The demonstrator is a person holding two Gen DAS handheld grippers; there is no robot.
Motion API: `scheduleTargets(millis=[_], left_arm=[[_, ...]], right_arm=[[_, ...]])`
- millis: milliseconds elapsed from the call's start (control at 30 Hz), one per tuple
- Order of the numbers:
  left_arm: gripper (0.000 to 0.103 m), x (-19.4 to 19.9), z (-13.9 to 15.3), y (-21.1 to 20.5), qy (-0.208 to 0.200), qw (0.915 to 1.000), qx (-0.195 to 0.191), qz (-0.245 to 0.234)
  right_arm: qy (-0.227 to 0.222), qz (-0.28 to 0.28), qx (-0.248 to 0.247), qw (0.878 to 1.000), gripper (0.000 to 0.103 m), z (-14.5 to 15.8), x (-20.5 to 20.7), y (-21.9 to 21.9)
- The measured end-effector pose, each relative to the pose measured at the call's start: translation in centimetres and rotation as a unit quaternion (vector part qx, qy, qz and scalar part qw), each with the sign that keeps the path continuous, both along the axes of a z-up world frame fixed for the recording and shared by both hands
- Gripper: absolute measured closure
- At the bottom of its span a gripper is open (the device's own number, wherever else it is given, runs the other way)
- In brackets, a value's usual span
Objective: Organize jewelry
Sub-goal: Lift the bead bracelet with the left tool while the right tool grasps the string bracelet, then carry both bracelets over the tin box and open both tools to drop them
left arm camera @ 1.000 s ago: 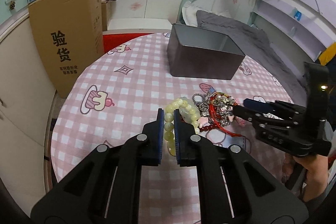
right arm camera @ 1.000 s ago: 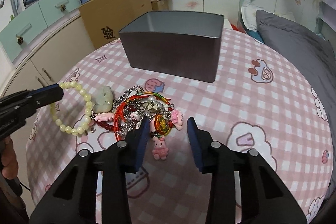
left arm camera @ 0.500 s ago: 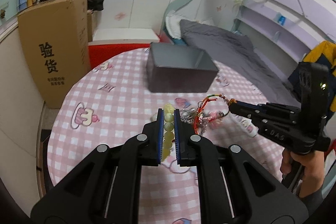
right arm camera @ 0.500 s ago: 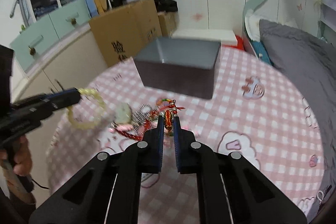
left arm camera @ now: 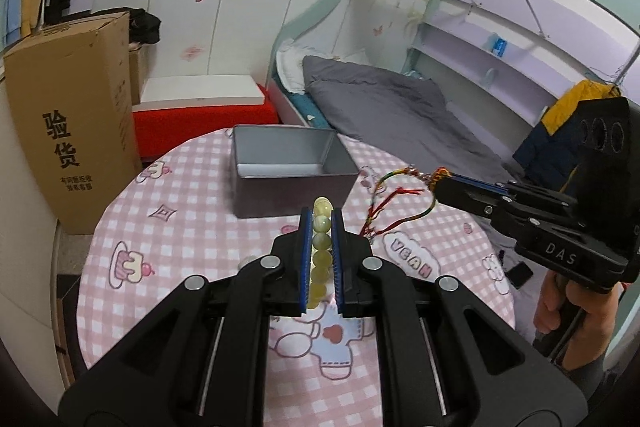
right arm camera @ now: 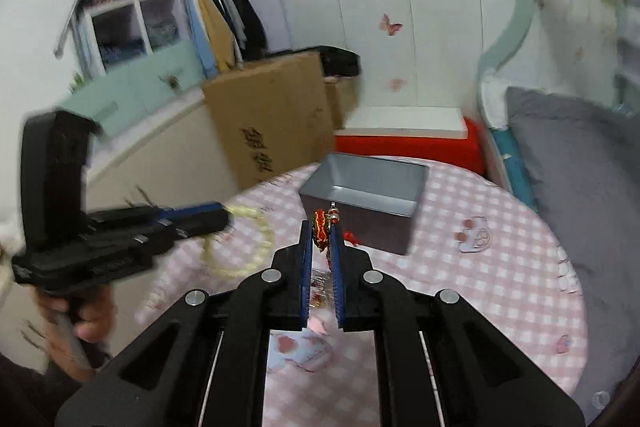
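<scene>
My left gripper [left arm camera: 321, 218] is shut on a pale yellow-green bead bracelet [left arm camera: 321, 251], held up above the pink checked table [left arm camera: 180, 239]. In the right wrist view the bracelet [right arm camera: 256, 251] hangs as a loop from that gripper [right arm camera: 224, 218]. My right gripper [right arm camera: 322, 227] is shut on a red and gold cord bracelet [right arm camera: 320, 229]. Its coloured cords [left arm camera: 384, 203] dangle from the gripper's tip [left arm camera: 438, 187] in the left wrist view. An open grey tin box [left arm camera: 288, 171] [right arm camera: 368, 195] stands on the table just beyond both grippers.
A tall cardboard box [left arm camera: 72, 147] stands off the table's left side. A red step [left arm camera: 200, 119] and a bed with a grey duvet [left arm camera: 400, 107] lie behind. A hand [left arm camera: 568, 307] holds the right gripper's handle. Small charms hang under the right gripper, blurred.
The right gripper shut on the red cord bracelet and lifted it off the table. The left gripper rose with the bead bracelet. The tin box now looks farther away and lower in both views.
</scene>
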State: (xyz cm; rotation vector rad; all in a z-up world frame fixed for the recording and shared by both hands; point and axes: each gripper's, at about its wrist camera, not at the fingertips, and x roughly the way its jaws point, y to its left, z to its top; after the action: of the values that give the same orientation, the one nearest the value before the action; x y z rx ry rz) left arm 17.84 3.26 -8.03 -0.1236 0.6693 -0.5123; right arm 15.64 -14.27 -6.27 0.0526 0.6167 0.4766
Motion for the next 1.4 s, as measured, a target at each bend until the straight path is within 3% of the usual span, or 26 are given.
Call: scheduleTargets(millis=[33,100,133,200,500,1000,1400], left_arm=[[0.094,0.1,0.3,-0.1,-0.002,1.0,-0.003,-0.004],[0.094,0.4,0.7,-0.3,-0.006,1.0,-0.004,-0.006],[0.094,0.6,1.0,-0.4,-0.008,0.9999,-0.006,-0.008],[0.094,0.7,1.5,-0.5,-0.012,0.9998,-0.011,-0.012],[0.094,2.4,4.2,-1.4,-0.031,0.9986,-0.024,-0.036],[0.094,8.8,10.0,-2.2,-0.065,0.9972,-0.019,-0.03],[0.094,13.0,10.1,-3.1,-0.058,0.9979,-0.011,-0.024]], right_arm=[[-0.011,-0.007,-0.017,1.0,0.096,0.3,-0.1,0.2],[-0.016,0.008,0.012,1.0,0.096,1.2,-0.2,-0.1],[-0.028,0.0,-0.003,1.0,0.096,1.5,-0.4,0.1],[-0.031,0.017,0.017,0.999,0.096,2.2,-0.2,0.0],[-0.075,0.01,0.005,0.997,0.096,4.9,0.5,0.8],[-0.163,0.001,0.007,0.987,0.096,12.2,5.6,0.7],[-0.226,-0.012,-0.004,0.974,0.096,16.9,8.7,0.5]])
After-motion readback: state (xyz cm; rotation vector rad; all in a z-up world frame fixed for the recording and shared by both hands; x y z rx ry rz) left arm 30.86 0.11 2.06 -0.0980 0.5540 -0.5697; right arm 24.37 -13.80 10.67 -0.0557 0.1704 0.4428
